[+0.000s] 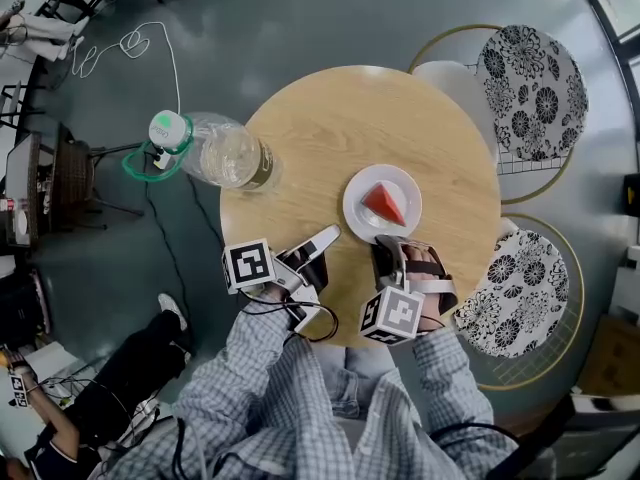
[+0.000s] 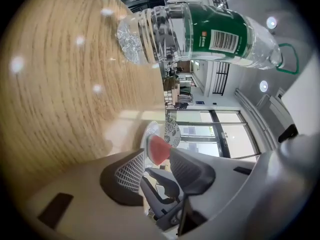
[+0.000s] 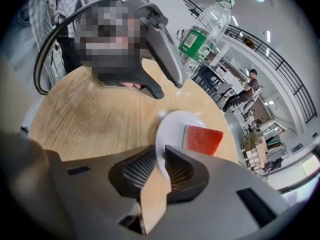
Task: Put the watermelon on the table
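Head view looks down on a round wooden tabletop (image 1: 330, 118), the biggest thing here, with two chairs pushed in on its right side, both with black-and-white flowered cushions (image 1: 530, 88) (image 1: 520, 293). At the tabletop's left edge stands a clear plastic bottle (image 1: 225, 153) with a green label and a green-and-white cap. I cannot tell what is inside it.

Nearer the person, a small white plate (image 1: 405, 190) sits flat on the wood. It holds one red wedge of watermelon (image 1: 383, 204), and nothing else lies on it. The wedge sits about in the middle of the plate, touched by neither tool.

The right gripper (image 1: 392, 243) reaches in from the near side, and its fingers (image 3: 140, 169) are pinching the plate's near rim. The white edge runs down between the two ribbed pads.

The left gripper (image 1: 320, 246) hangs just beside the plate on its left, over the near edge of the tabletop. Its fingers (image 2: 129, 171) are spread wide with nothing between them, and the watermelon shows beyond the gap.
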Motion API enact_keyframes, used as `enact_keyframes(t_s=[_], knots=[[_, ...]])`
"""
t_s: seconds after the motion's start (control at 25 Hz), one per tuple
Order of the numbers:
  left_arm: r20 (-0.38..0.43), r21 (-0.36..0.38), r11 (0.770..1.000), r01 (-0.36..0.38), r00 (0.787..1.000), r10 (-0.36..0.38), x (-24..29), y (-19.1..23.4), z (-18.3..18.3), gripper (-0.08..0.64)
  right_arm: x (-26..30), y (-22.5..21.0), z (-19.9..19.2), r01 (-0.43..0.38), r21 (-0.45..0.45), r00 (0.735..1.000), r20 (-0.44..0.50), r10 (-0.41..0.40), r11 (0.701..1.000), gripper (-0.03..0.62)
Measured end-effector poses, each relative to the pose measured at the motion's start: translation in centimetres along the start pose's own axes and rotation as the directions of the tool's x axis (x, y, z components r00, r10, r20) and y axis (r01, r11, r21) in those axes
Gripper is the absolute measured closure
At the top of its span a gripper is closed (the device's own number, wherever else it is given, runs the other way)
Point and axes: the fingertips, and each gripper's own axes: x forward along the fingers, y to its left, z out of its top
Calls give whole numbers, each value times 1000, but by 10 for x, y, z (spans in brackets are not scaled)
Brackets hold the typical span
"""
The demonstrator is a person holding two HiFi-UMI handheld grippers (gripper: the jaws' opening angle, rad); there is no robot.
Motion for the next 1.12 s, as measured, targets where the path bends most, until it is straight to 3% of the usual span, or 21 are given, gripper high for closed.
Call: enact_keyframes(t_s=[0.12, 0.24, 0.36, 0.48, 0.6, 0.68, 0.76, 0.88, 0.96, 1.04, 1.12], knots=[[9, 0, 1000, 2, 1000, -2, -6, 0, -1, 411, 0, 0, 0, -17, 41, 1000, 11, 16, 999, 534], [13, 2, 1000, 10, 1000, -10, -10, -3, -2, 411, -2, -1, 1, -51, 165, 998, 49, 43, 985, 534], [13, 10, 1000, 19, 1000, -19, -12, -7, -5, 411, -10, -8, 2, -66, 316, 993, 109, 33, 946, 498], [5, 33, 999, 39, 999, -39, -13, -14, -11, 411, -22, -19, 1, -77, 468, 985, 172, -5, 881, 486], [-16, 61, 996, 71, 997, -70, -15, -24, -21, 413, -42, -32, -2, -107, 620, 970, 236, -54, 777, 489], [-27, 70, 993, 97, 995, -96, -19, -32, -28, 413, -56, -36, -6, -152, 711, 955, 283, -82, 686, 498], [-32, 84, 990, 115, 993, -113, -23, -38, -35, 417, -69, -39, -12, -195, 785, 938, 324, -122, 588, 545], [-29, 117, 986, 119, 993, -116, -29, -45, -44, 502, -89, -40, -19, -270, 855, 907, 381, -181, 443, 583], [-23, 133, 983, 124, 992, -122, -35, -49, -51, 545, -102, -38, -21, -318, 876, 887, 410, -213, 362, 584], [-19, 146, 980, 138, 990, -136, -41, -53, -59, 552, -116, -35, -23, -350, 884, 870, 430, -240, 311, 584], [-16, 156, 976, 152, 988, -152, -47, -58, -66, 552, -130, -31, -25, -367, 884, 858, 442, -263, 288, 584]])
